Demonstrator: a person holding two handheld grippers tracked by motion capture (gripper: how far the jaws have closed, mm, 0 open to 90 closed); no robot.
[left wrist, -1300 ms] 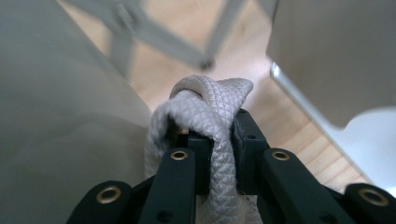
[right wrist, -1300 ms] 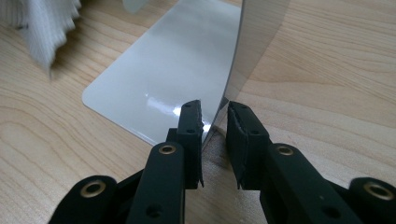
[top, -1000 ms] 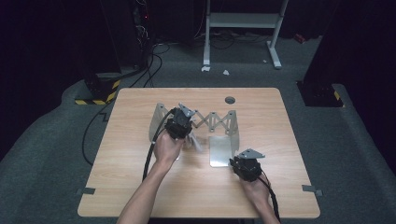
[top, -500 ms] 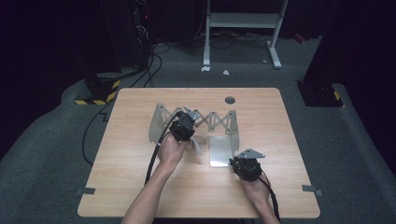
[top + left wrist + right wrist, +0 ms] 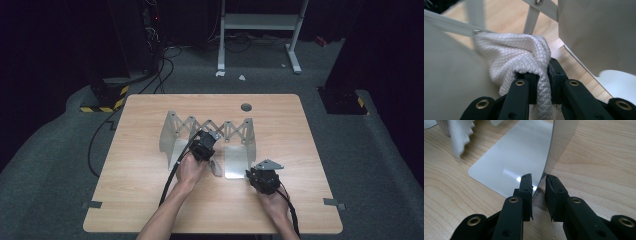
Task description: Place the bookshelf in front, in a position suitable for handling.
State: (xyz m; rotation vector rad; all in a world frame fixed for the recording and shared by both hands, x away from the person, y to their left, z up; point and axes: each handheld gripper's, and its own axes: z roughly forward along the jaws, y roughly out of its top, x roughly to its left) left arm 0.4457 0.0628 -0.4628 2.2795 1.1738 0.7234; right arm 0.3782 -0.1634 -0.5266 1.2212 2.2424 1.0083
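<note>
Two grippers work near the middle of the table (image 5: 150, 200). Bare wood lies open along the left edge and across the lower part of the high view, and a broad strip stays free at the right edge. The far edge, at the top of the tabletop, carries one small round hole (image 5: 245, 107).

One metal rack (image 5: 210, 131) stands at centre: two upright end plates joined by a scissor lattice, each plate with a flat foot reaching toward the lower part of the frame. One white cloth (image 5: 519, 57) is in hand.

The left gripper (image 5: 204, 148) sits between the two end plates, just below the lattice at frame centre. In the left gripper view its jaws stand narrow and pinch a fold of the cloth, which bunches up past the tips toward the lattice bars at the top of that frame. A plate rises close at either side, so the room there is tight.

The right gripper (image 5: 260, 176) rests at lower right of centre, at the near corner of the right plate (image 5: 524, 157). In the right gripper view its jaws stand narrow around the upright edge of the plate; I cannot tell if the pads press on it. The cloth's hem hangs at upper left of that frame.
</note>
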